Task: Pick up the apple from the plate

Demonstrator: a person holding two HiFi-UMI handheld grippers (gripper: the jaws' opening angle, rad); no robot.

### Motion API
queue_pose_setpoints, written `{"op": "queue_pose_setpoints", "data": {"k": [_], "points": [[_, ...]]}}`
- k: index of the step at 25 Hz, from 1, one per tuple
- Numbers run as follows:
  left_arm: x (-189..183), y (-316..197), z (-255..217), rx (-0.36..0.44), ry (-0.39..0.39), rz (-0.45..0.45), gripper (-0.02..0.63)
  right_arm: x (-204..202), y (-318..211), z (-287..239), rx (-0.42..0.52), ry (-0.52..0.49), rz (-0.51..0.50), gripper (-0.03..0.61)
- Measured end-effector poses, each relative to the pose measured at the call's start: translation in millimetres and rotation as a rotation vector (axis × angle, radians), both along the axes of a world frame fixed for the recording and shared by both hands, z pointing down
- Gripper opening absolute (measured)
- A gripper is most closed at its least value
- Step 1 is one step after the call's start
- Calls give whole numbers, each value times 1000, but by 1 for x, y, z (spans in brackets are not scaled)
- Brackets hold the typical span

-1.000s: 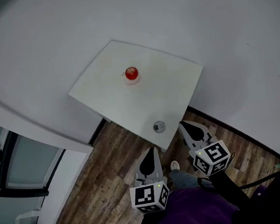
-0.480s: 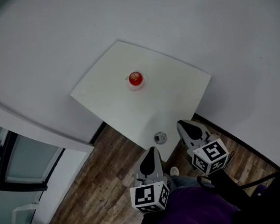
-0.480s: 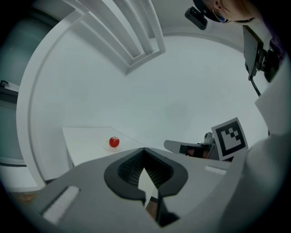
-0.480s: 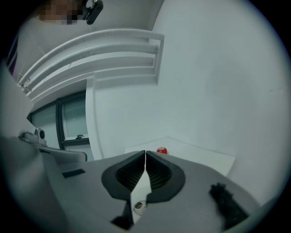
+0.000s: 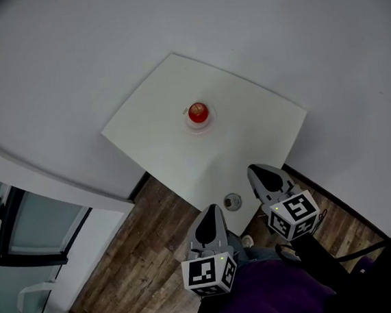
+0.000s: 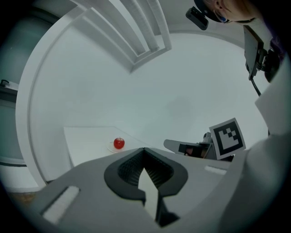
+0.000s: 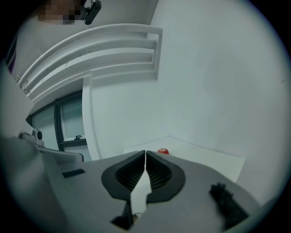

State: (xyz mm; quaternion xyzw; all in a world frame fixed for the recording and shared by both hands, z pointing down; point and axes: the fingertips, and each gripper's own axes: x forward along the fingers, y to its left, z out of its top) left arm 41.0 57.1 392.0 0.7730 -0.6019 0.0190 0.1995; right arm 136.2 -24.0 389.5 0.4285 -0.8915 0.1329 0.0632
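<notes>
Apple (image 5: 199,112): small, red, round. Sits on plate (image 5: 200,127), well ahead of your grippers. Prob. light, firm, smooth-skinned; may roll. Take it across its widest part, gentle squeeze. Left gripper (image 5: 212,210) & right gripper (image 5: 255,171): jaws closed, empty.

A white square counter (image 5: 246,113) is seen against a white wall (image 5: 68,47), above a dark wooden plank floor (image 5: 143,260); a small round grey object (image 5: 233,201) is set near its nearest corner, and a dark-framed window (image 5: 24,231) is seen beside it
</notes>
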Motion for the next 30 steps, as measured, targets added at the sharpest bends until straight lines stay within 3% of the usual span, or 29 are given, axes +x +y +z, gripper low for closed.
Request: {"op": "queue_pose_setpoints", "data": {"k": [18, 30], "points": [[-73, -117, 11, -46, 22, 21, 8, -69, -121, 35, -59, 96, 19, 19], [-100, -155, 29, -88, 63, 21, 8, -96, -177, 65, -98, 173, 9, 133]]}}
